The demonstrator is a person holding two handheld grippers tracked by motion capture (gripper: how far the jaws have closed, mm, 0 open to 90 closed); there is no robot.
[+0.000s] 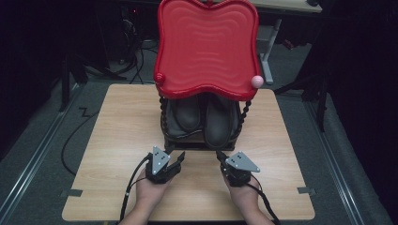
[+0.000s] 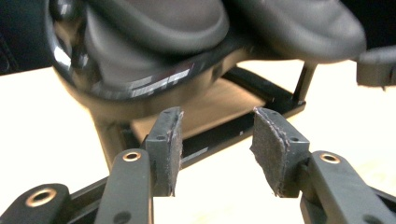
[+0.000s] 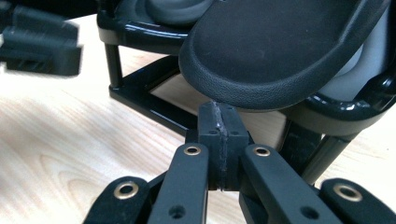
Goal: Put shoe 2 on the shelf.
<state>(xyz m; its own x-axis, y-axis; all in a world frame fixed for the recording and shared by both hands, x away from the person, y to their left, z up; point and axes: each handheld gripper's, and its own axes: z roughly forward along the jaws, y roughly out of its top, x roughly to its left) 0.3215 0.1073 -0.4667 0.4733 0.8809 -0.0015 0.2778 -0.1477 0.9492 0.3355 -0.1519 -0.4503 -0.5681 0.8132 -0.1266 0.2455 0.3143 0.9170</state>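
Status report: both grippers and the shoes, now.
Left gripper open, empty, short of the rack. Right gripper shut, empty, just under the right shoe's toe. Red tray overhangs both shoes.

You see glossy red plastic tray, rippled surface. Your shoes: matt dark leather-look, fine grain. Rack: shiny black frame. Table: pale wood-grain laminate, smooth. Your left gripper pads: rough grey, frayed.

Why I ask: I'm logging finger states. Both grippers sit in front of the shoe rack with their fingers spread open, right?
Not quite. The left gripper has its fingers open, but the right gripper has its fingers pressed shut with nothing between them, as the right gripper view shows. Both do sit in front of the shoe rack.
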